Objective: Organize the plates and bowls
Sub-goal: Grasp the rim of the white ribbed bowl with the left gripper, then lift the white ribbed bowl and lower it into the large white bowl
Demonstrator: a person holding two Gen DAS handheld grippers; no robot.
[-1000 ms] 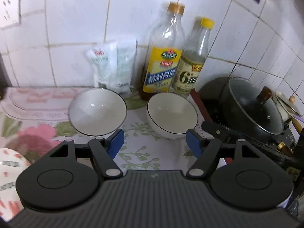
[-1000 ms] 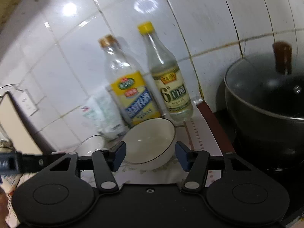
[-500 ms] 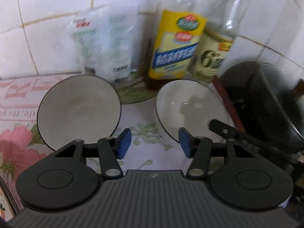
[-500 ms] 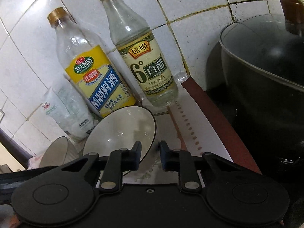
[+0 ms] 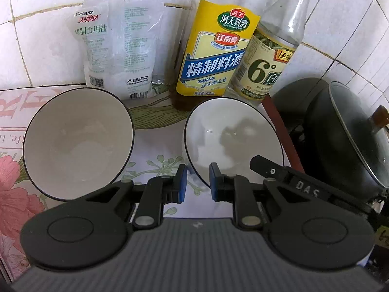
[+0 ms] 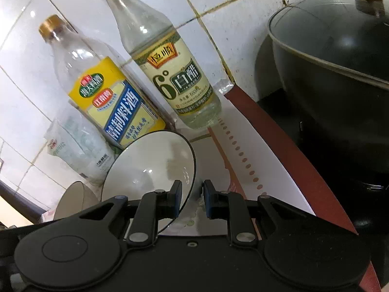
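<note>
Two white bowls with dark rims stand on the floral cloth (image 5: 155, 165). The left bowl (image 5: 77, 143) stands untouched. My left gripper (image 5: 197, 185) is at the near left rim of the right bowl (image 5: 233, 141). Its jaws are closing, with the rim between the blue pads (image 5: 181, 187) and both pads against the bowl's wall. My right gripper (image 6: 192, 196) is shut on the same bowl (image 6: 145, 170) at its right rim, one finger inside and one outside. Part of its black body (image 5: 291, 187) shows in the left wrist view over that bowl's near right rim.
Against the tiled wall behind the bowls stand a salt bag (image 5: 116, 48), a yellow-labelled cooking wine bottle (image 5: 214, 53) and a vinegar bottle (image 5: 269, 68). A dark lidded wok (image 5: 345, 136) sits close on the right, past a red counter edge (image 6: 279, 146).
Both grippers came down and in toward the right bowl. Each pair of jaws narrowed from wide open to around that bowl's rim, the right one first.
</note>
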